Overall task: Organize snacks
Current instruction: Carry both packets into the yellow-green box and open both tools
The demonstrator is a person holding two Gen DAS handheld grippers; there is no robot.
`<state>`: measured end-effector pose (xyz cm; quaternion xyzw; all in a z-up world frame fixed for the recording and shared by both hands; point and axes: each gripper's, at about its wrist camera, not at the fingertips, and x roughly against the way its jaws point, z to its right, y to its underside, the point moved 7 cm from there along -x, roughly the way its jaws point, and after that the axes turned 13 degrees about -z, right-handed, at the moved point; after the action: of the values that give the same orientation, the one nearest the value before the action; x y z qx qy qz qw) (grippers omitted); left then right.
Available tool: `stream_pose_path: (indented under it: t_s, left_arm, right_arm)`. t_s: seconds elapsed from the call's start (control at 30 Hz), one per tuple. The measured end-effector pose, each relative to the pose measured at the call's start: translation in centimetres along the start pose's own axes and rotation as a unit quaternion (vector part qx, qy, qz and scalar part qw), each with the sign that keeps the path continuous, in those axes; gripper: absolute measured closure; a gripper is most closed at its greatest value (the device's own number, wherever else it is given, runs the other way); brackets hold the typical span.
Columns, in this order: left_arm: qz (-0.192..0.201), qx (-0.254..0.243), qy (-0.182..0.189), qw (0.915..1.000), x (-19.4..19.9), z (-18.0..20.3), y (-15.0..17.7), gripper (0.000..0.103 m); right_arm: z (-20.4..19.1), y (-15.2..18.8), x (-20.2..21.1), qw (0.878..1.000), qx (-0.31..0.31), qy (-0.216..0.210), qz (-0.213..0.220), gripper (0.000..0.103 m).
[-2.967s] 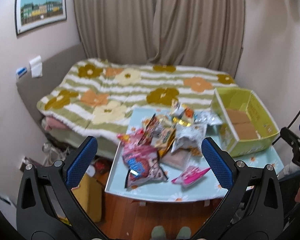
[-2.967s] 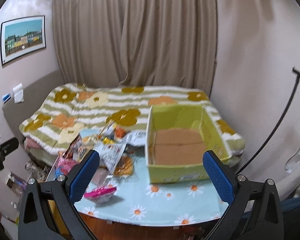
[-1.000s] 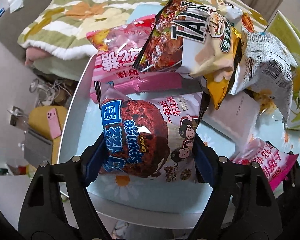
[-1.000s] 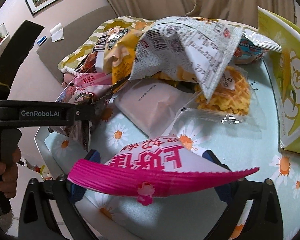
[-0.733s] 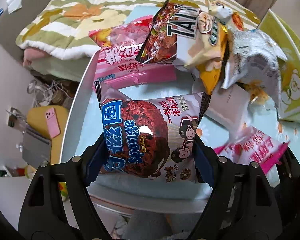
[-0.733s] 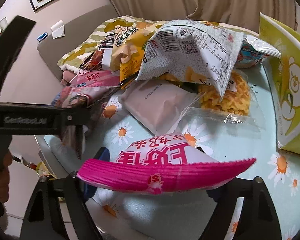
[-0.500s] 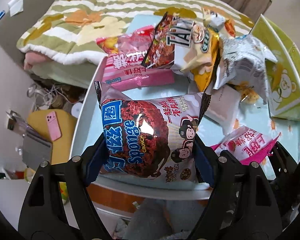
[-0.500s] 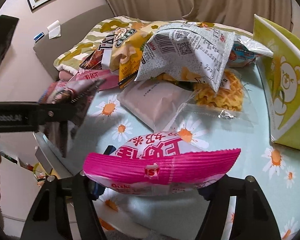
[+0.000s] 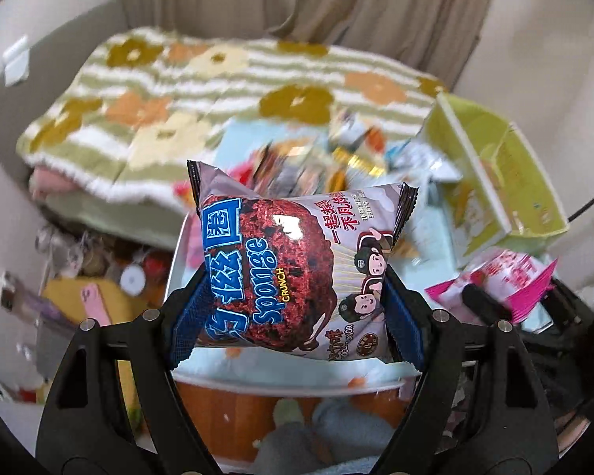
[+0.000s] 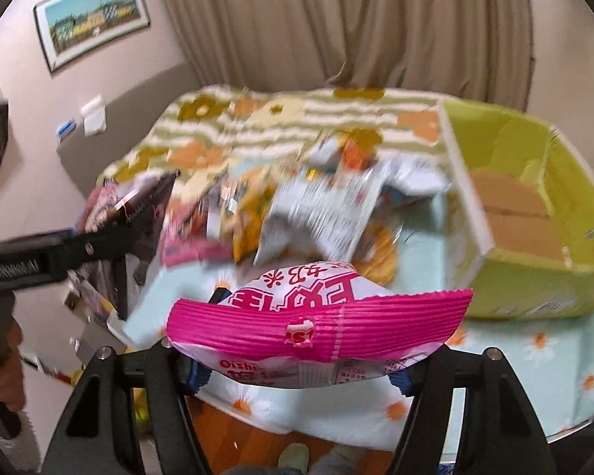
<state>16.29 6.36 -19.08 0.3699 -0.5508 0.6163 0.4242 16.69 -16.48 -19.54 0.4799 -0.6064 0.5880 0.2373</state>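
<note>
My left gripper (image 9: 297,316) is shut on a Sponge Crunch packet (image 9: 293,269) and holds it in the air above the table's near left edge. My right gripper (image 10: 301,368) is shut on a pink Oishi snack bag (image 10: 316,324), also lifted; that bag shows in the left wrist view (image 9: 503,281) too. A heap of snack bags (image 10: 309,206) lies on the daisy-print table (image 10: 534,356). An open yellow-green cardboard box (image 10: 534,213) with nothing inside stands at the table's right.
A bed with a striped flower blanket (image 9: 217,87) lies behind the table. Curtains (image 10: 336,19) hang at the back. Clutter and a yellow stool (image 9: 91,297) sit on the floor to the left. The left gripper's arm (image 10: 51,257) crosses the right wrist view.
Both grippers have risen and pulled back from the table with their packets. The heap and box now look smaller and farther. The view is motion-blurred.
</note>
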Motion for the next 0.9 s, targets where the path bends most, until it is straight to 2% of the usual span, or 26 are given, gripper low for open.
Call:
stream_pose_path:
  t_s: [0.13, 0.27, 0.47, 0.7, 0.83, 0.9]
  left_arm:
    - [0.022, -0.025, 0.014, 0.9993, 1.2, 3.5, -2.8, 0.025]
    - [0.037, -0.047, 0.024, 0.9979, 1.6, 7.7, -5.5, 0.025]
    - [0.041, -0.060, 0.048, 0.9962, 0.0, 15.6, -9.6, 0.025]
    - [0.016, -0.074, 0.067, 0.9948, -3.6, 25.4, -13.2, 0.025]
    - [-0.006, -0.083, 0.060, 0.9947, -6.4, 28.8, -14.5, 0.025]
    - [-0.030, -0.092, 0.062, 0.9933, -8.1, 30.2, -14.9, 0.025]
  right_arm:
    - [3.1, -2.9, 3.2, 0.999, -0.023, 0.006, 0.027, 0.038]
    - [8.1, -5.2, 5.5, 0.998, -0.040, 0.022, 0.044, 0.038]
    - [15.4, -7.0, 6.6, 0.997, -0.047, 0.039, 0.041, 0.038]
    - [23.2, -7.9, 6.3, 0.997, -0.059, 0.044, 0.017, 0.038]
    - [26.0, -7.4, 5.2, 0.997, -0.054, 0.047, -0.007, 0.038]
    - [27.1, -7.2, 4.3, 0.997, -0.060, 0.042, -0.021, 0.038]
